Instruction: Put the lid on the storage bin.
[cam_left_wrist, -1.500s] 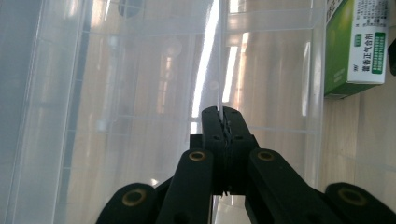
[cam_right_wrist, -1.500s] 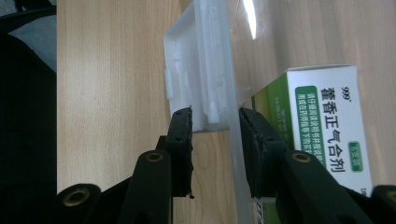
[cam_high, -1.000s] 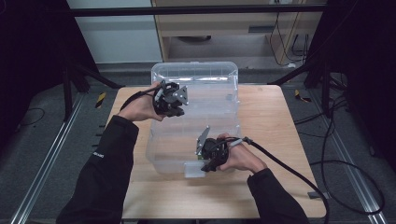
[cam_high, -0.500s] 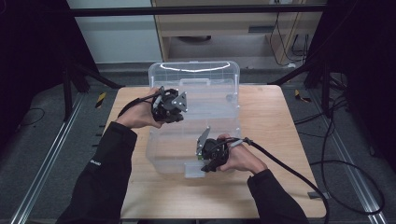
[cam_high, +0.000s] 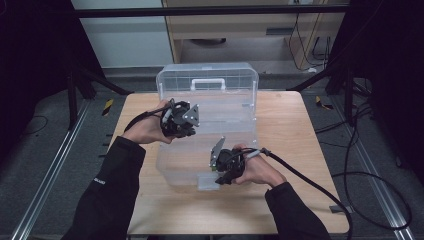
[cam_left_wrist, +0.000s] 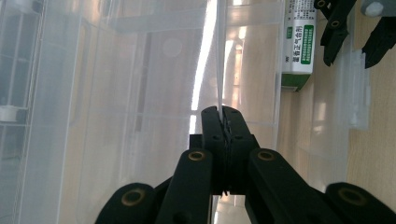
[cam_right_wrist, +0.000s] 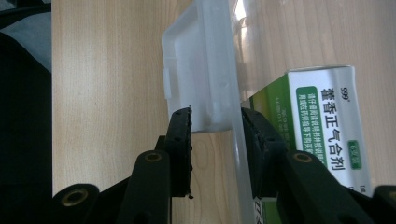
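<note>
A clear plastic storage box with a white handle at its far end stands on the wooden table. My left gripper is shut on a thin clear edge of the box that runs away from its jaws; in the high view this gripper is at the box's left side. My right gripper is shut on the white front latch and the clear wall behind it, at the near end. Inside lies a white and green medicine carton, also seen past the left jaws.
Bare wood lies right of the box and along the near table edge. A black cable trails from the right gripper off the table's right side. Dark stands and a cabinet are beyond the far edge.
The left hand has drawn its gripper a little toward the near side along the box's left edge, still shut. The right gripper has stayed on the latch.
</note>
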